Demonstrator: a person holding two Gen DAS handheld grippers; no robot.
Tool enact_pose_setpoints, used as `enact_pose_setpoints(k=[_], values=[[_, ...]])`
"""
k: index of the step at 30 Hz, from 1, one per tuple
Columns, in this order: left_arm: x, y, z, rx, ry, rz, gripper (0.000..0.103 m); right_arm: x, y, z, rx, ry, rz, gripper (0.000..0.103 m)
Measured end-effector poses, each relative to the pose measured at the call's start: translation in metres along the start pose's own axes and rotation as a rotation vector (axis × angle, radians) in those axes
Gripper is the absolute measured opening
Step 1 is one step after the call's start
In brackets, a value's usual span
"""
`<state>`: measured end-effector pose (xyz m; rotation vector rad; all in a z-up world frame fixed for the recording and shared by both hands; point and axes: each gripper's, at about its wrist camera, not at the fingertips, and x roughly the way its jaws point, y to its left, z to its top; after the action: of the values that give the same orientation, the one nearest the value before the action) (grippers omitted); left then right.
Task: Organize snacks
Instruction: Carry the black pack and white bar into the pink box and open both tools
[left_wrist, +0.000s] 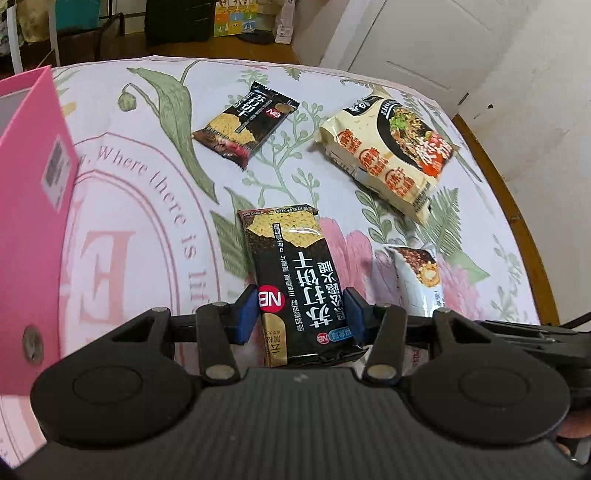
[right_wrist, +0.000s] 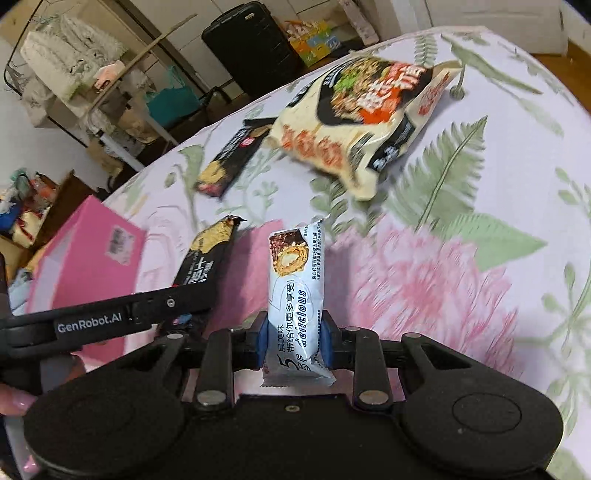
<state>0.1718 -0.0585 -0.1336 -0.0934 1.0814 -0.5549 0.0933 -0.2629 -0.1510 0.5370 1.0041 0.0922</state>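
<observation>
My left gripper (left_wrist: 301, 314) is shut on a black soda cracker packet (left_wrist: 295, 280) and holds it above the table; the packet also shows in the right wrist view (right_wrist: 205, 262). My right gripper (right_wrist: 293, 334) is shut on a light blue snack bar (right_wrist: 295, 291), which also shows in the left wrist view (left_wrist: 417, 277). A second black cracker packet (left_wrist: 245, 123) and a cream instant noodle bag (left_wrist: 388, 151) lie on the floral tablecloth (left_wrist: 147, 206) farther off. They show in the right wrist view as the cracker packet (right_wrist: 231, 160) and the noodle bag (right_wrist: 362, 118).
A pink box (left_wrist: 29, 206) stands at the left of the table, seen in the right wrist view (right_wrist: 88, 254) too. The left gripper's arm (right_wrist: 110, 315) crosses the right view. The table's wooden edge (left_wrist: 517, 206) curves at right. A black suitcase (right_wrist: 251, 44) and clutter stand beyond.
</observation>
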Motion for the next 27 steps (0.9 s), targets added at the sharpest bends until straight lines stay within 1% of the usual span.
enact_pose_setpoints(k=[3, 7, 11, 15, 18, 20, 23, 27], values=[[-0.010, 0.001, -0.006, -0.010, 0.009, -0.010, 0.048, -0.005, 0.012, -0.009, -0.030, 0.021, -0.004, 0.032], [-0.029, -0.003, -0.016, 0.009, 0.006, -0.014, 0.048, -0.018, 0.030, -0.020, -0.092, 0.038, -0.019, 0.032], [-0.050, -0.006, -0.023, 0.014, 0.022, -0.038, 0.048, -0.032, 0.045, -0.029, -0.144, 0.062, -0.032, 0.032], [-0.070, -0.007, -0.027, 0.037, 0.020, -0.019, 0.048, -0.051, 0.056, -0.034, -0.205, 0.102, -0.032, 0.032], [-0.089, -0.005, -0.027, 0.045, 0.014, -0.011, 0.048, -0.068, 0.068, -0.033, -0.254, 0.102, -0.035, 0.032], [-0.104, -0.002, -0.027, 0.057, 0.000, -0.003, 0.048, -0.077, 0.077, -0.032, -0.283, 0.086, -0.030, 0.032], [-0.129, 0.007, -0.026, 0.058, -0.030, 0.021, 0.048, -0.087, 0.092, -0.030, -0.312, 0.067, 0.006, 0.032], [-0.165, 0.024, -0.022, 0.039, -0.107, 0.055, 0.048, -0.092, 0.120, -0.030, -0.375, 0.042, 0.067, 0.032]])
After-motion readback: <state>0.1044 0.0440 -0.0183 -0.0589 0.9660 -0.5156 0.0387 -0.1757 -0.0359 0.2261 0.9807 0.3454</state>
